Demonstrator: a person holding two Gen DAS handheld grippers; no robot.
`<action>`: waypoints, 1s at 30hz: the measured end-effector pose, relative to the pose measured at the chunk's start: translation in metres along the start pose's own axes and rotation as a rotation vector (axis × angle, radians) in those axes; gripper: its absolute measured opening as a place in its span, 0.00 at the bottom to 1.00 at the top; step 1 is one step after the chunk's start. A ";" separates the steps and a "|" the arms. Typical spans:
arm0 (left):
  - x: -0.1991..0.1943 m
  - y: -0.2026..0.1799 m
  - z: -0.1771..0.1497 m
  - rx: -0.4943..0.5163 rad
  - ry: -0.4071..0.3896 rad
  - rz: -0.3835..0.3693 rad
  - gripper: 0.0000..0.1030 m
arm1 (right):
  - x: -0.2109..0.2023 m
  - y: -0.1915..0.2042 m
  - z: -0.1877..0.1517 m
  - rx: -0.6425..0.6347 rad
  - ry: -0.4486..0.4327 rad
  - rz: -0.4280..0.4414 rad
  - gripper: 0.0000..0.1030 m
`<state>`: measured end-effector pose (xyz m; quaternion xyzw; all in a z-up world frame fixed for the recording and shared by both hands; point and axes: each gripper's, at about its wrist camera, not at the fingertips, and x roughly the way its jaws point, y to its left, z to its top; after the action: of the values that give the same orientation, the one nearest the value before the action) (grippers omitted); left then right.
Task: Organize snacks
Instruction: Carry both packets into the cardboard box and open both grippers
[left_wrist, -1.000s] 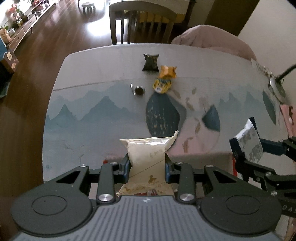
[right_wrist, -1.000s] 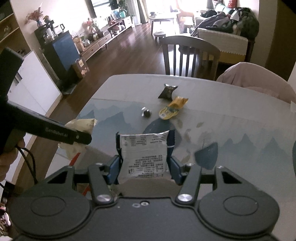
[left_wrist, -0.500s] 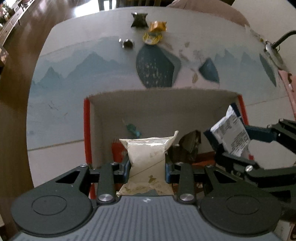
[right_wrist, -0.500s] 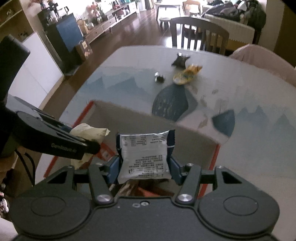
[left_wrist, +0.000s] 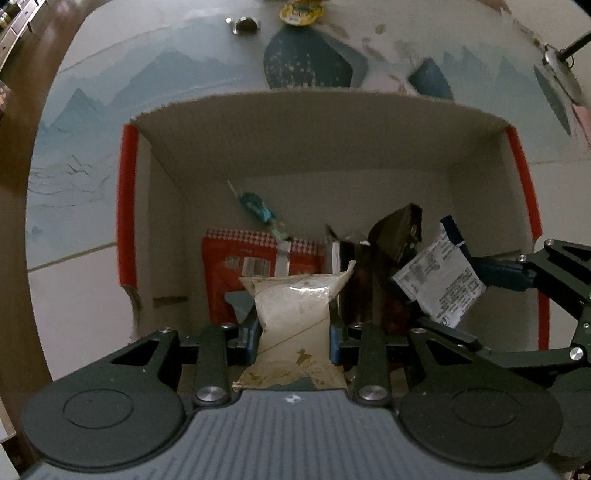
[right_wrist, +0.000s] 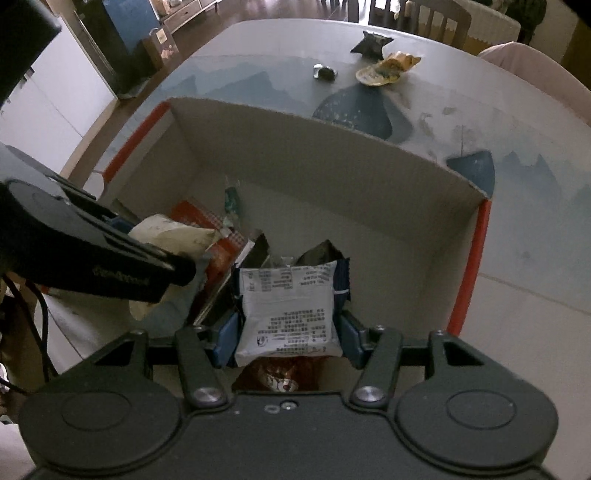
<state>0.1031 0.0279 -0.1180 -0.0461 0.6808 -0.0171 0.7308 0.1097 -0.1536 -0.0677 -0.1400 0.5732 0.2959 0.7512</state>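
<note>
Left wrist view shows the left gripper (left_wrist: 293, 328) squeezing a cream snack bag (left_wrist: 293, 314) over the cardboard box (left_wrist: 314, 125), while the right gripper (right_wrist: 288, 332) pinches a white packet (right_wrist: 290, 314) there too.

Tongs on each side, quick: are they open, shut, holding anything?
Left tongs: shut on the cream snack packet, over the cardboard box.
Right tongs: shut on the white printed packet, over that box.
</note>
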 end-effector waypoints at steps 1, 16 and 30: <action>0.002 0.000 0.000 0.001 -0.001 0.004 0.33 | 0.001 0.001 -0.001 0.001 0.001 0.000 0.55; 0.002 -0.001 -0.002 -0.006 -0.017 0.005 0.40 | 0.005 -0.007 0.000 0.046 -0.003 0.020 0.65; -0.032 0.002 -0.008 0.000 -0.106 -0.019 0.54 | -0.031 -0.009 -0.002 0.068 -0.088 0.050 0.70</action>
<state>0.0923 0.0323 -0.0870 -0.0536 0.6408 -0.0215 0.7655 0.1086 -0.1703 -0.0396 -0.0869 0.5525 0.3008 0.7724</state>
